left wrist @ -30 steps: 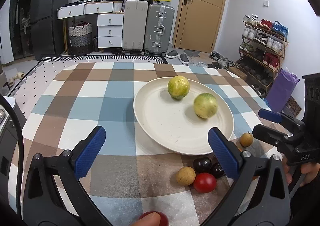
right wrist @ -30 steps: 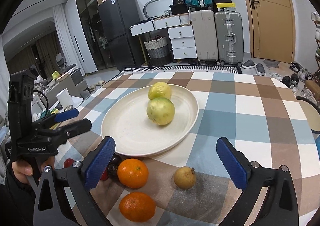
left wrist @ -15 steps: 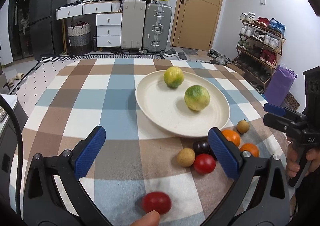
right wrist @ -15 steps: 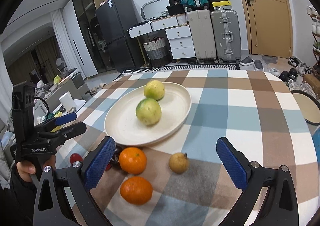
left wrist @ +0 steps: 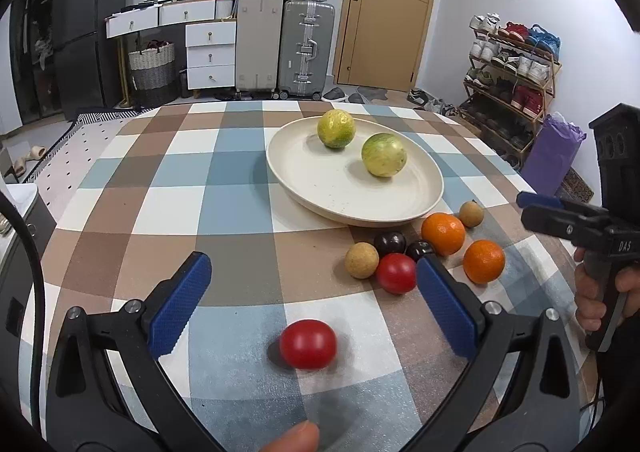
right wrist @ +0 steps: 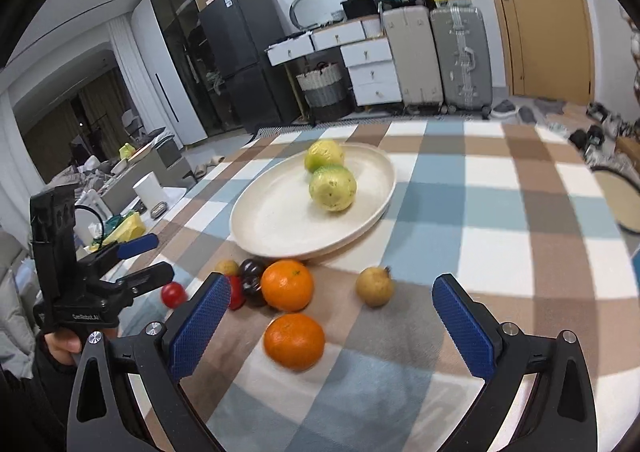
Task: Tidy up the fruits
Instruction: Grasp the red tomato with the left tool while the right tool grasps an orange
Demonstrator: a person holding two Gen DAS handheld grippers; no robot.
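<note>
A cream plate (left wrist: 344,196) holds two yellow-green citrus fruits (left wrist: 383,154) on the checked tablecloth; the plate also shows in the right wrist view (right wrist: 280,228). In front of it lie two oranges (left wrist: 443,233), two tan round fruits (left wrist: 361,259), two dark plums (left wrist: 390,243) and a red tomato (left wrist: 395,273). A second red tomato (left wrist: 308,344) lies alone, between my left gripper's open fingers. My left gripper (left wrist: 312,312) is open and empty. My right gripper (right wrist: 332,328) is open and empty, with an orange (right wrist: 294,340) between its fingers.
The table's near edge is close under both grippers. A round stool (right wrist: 618,198) stands off the table's right side. Suitcases (left wrist: 306,48), drawers and a shoe rack (left wrist: 508,84) stand on the floor beyond the table.
Both grippers have drawn back from the plate toward the near table edge. The lone red tomato and the oranges have come more fully into view. Both grippers stay open.
</note>
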